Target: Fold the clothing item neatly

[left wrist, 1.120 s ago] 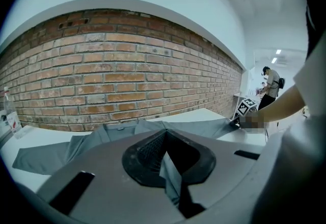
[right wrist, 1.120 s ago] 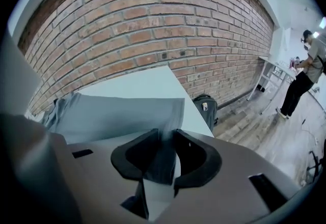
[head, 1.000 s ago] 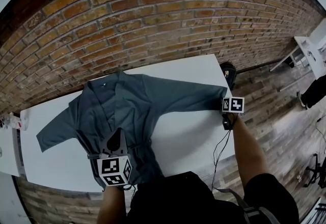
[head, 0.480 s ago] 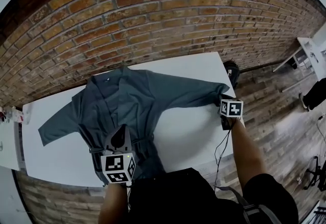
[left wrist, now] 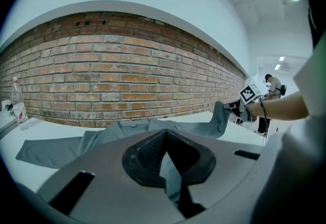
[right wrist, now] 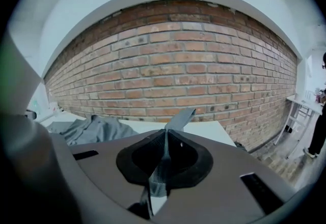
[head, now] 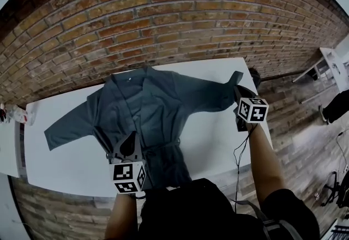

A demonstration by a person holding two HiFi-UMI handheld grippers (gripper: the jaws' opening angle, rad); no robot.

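Note:
A grey-blue long-sleeved garment (head: 152,105) lies front-up on the white table (head: 60,162), collar toward the brick wall. My left gripper (head: 130,145) is at its lower front near the waist tie, shut on a fold of the cloth (left wrist: 170,167). My right gripper (head: 240,93) is at the table's right end, shut on the right sleeve's cuff (head: 235,77), which stands lifted off the table. In the right gripper view the cuff (right wrist: 179,118) sticks up past the closed jaws. The left sleeve (head: 68,127) lies flat, stretched out to the left.
A brick wall (head: 163,21) runs along the table's far edge. A water bottle (left wrist: 16,103) stands at the far left. White furniture (head: 334,59) and wooden floor lie to the right. A person (left wrist: 273,85) is in the background beyond the right gripper.
The right gripper has closed on the right cuff and raised it off the table, carrying it slightly toward the wall. The left gripper has stayed shut on the lower front.

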